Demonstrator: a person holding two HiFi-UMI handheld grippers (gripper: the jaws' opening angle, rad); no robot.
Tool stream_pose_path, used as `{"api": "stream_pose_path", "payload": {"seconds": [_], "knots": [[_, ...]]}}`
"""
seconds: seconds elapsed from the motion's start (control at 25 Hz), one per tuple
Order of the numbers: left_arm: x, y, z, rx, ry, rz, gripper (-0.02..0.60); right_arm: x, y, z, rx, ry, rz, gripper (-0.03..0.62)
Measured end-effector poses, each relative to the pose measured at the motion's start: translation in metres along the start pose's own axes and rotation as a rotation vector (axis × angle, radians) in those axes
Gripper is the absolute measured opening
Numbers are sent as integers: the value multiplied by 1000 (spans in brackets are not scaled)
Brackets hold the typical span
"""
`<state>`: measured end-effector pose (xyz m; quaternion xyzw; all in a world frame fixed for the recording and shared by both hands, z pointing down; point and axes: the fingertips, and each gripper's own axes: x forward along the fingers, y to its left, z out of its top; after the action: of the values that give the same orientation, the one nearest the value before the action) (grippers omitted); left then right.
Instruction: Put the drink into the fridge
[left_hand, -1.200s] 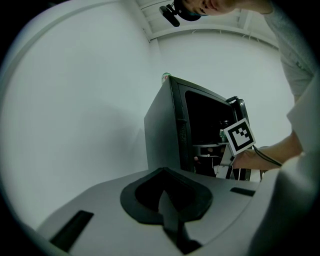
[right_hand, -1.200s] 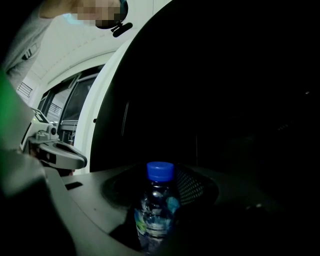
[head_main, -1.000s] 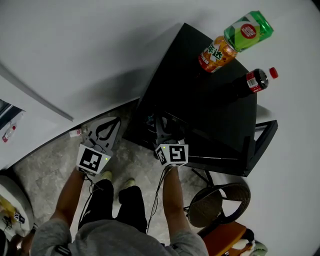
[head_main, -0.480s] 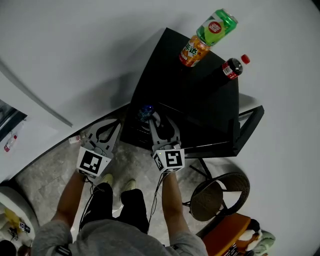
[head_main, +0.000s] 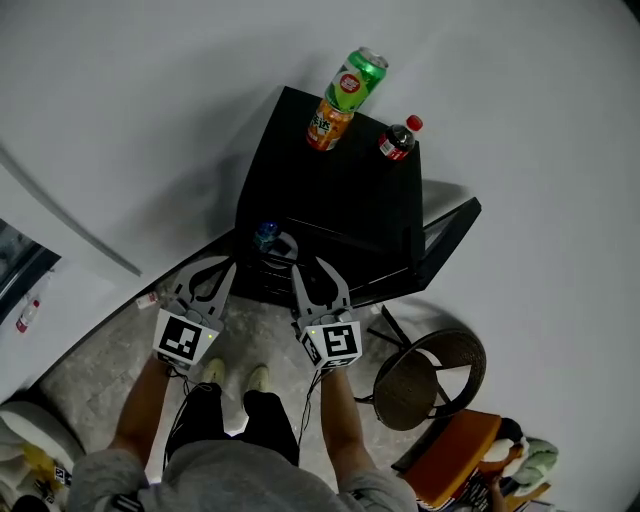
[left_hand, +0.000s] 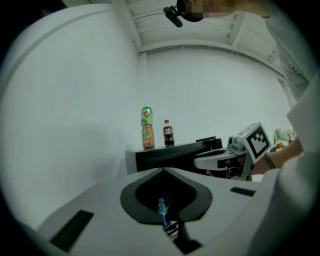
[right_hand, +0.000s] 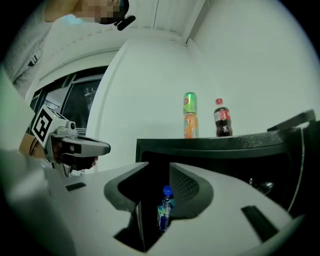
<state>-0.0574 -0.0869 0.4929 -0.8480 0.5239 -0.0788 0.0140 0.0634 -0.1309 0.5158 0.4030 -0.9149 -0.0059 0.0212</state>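
Ahead of tongs: black surface (head_main: 330, 190) carrying orange-green bottle (head_main: 340, 100) and cola bottle (head_main: 397, 140), white wall (head_main: 150, 100) behind. Left tongs (head_main: 222, 268) closed, empty. Right tongs (head_main: 310, 265) apart, just been closing, gripping nothing; blue-capped bottle (head_main: 266, 237) stands beyond gap.

Orange bottle (head_main: 338, 98), cola bottle (head_main: 397, 140) atop fridge (head_main: 330, 195)

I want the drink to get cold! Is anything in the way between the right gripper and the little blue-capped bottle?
Nothing visible is in the way. The right gripper points straight at the bottle, which stands untouched at the open front of the black fridge. Its jaws are apart, have just been closing, and grip nothing.
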Motion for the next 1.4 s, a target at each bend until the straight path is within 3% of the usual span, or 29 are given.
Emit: {"api": "stream_pose_path", "payload": {"seconds": [0.76,1.04,1.4], "knots": [[-21,-37,94,1,-27,-49,5,-70,-1,109,40,-40,-92,66],[-26,-47,107,7,-38,-75,5,-87,5,122,42,-46,-124,29],[-28,-56,112,21,-44,-106,5,-94,7,122,49,-50,-138,26]]}}
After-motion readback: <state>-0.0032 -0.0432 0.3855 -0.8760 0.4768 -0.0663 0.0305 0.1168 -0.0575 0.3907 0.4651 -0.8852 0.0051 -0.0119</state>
